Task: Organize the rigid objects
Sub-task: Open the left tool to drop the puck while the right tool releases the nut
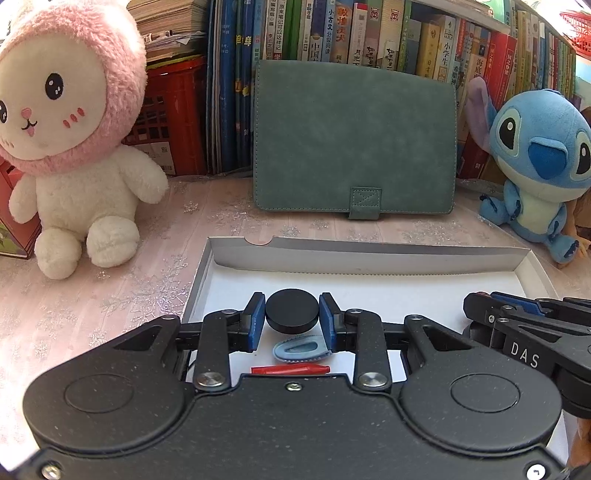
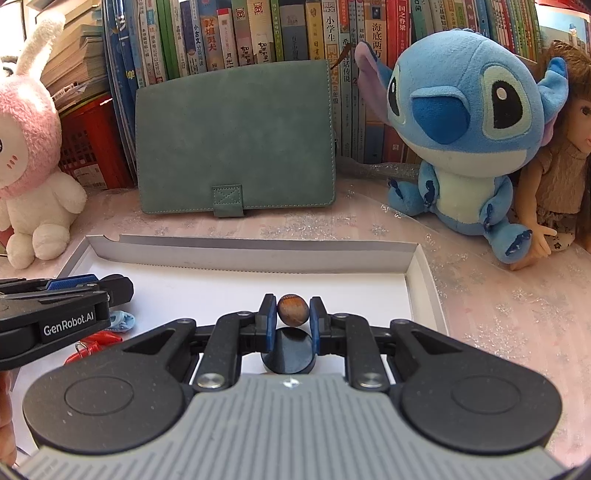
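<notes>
Right now our left tongs (image 1: 292, 314) are clamped on a black disc (image 1: 291, 309), the blue pads (image 1: 258, 320) pressing its rim from both sides, while our right tongs (image 2: 292, 314) are clamped on a small brown nut-like ball (image 2: 292, 309). Both loads hang low over the white floor of the shallow cardboard box (image 1: 369, 246) that fills the lower middle of each view. Below the left tongs, nearer the bottom of the frame, lie a grey-blue teardrop piece (image 1: 300, 349) and a red clip-like piece (image 1: 290, 369); under the right tongs a second black disc (image 2: 290, 350) sits on the box floor, just below the ball. We judge the step in hand to be setting these pieces down inside the box. To do it well, we should bring each one close to the floor before letting go, since a ball will roll and a disc may tip on edge, and place the ball clear of the disc beneath it. The two tools are close together, so we should part one pair at a time. Beyond the box, on the pink counter (image 1: 110, 302), a green felt case (image 1: 354, 140) leans against a row of books (image 1: 351, 33), with a pink-hooded plush (image 1: 70, 147) at upper left and a blue plush (image 1: 535, 173) at right.
</notes>
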Motion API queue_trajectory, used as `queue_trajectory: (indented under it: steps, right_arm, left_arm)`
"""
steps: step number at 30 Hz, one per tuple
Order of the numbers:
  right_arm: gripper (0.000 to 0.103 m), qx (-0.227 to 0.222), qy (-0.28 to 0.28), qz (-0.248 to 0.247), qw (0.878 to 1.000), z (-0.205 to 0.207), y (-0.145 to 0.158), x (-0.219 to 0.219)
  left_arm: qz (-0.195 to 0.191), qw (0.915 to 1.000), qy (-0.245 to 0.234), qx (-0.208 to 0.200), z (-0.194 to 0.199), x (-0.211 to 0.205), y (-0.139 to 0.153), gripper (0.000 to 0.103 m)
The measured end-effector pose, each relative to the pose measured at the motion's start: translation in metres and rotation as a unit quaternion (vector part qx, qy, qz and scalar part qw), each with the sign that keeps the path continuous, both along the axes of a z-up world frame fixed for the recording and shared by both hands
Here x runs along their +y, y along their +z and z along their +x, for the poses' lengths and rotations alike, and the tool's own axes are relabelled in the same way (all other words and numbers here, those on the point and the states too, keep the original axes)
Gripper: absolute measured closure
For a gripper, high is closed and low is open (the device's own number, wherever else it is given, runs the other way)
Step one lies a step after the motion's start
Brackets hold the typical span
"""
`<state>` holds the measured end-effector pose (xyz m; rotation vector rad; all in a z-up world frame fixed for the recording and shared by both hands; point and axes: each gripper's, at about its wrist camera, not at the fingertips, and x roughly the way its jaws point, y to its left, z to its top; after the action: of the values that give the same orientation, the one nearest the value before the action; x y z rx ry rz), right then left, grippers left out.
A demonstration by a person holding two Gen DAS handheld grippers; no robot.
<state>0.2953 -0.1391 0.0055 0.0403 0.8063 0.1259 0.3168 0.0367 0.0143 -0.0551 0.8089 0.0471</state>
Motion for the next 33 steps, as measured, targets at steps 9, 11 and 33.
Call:
queue_trajectory:
  steps: [9, 11, 33]
  right_arm:
    - [0.08, 0.003, 0.0, -0.003, 1.0, 0.001, -0.007, 0.001]
    - [0.08, 0.004, -0.002, -0.001, 1.0, 0.002, -0.009, 0.0]
    - [0.029, -0.069, -0.042, 0.0, 0.997, -0.025, 0.003, 0.001]
  left_arm:
    - [0.01, 0.9999, -0.007, -0.004, 0.002, -0.005, -0.004, 0.073]
    - [0.01, 0.9999, -0.007, -0.004, 0.002, -0.005, -0.004, 0.073]
    - [-0.025, 0.9991, -0.007, -0.032, -0.021, -0.001, 0.006, 0.04]
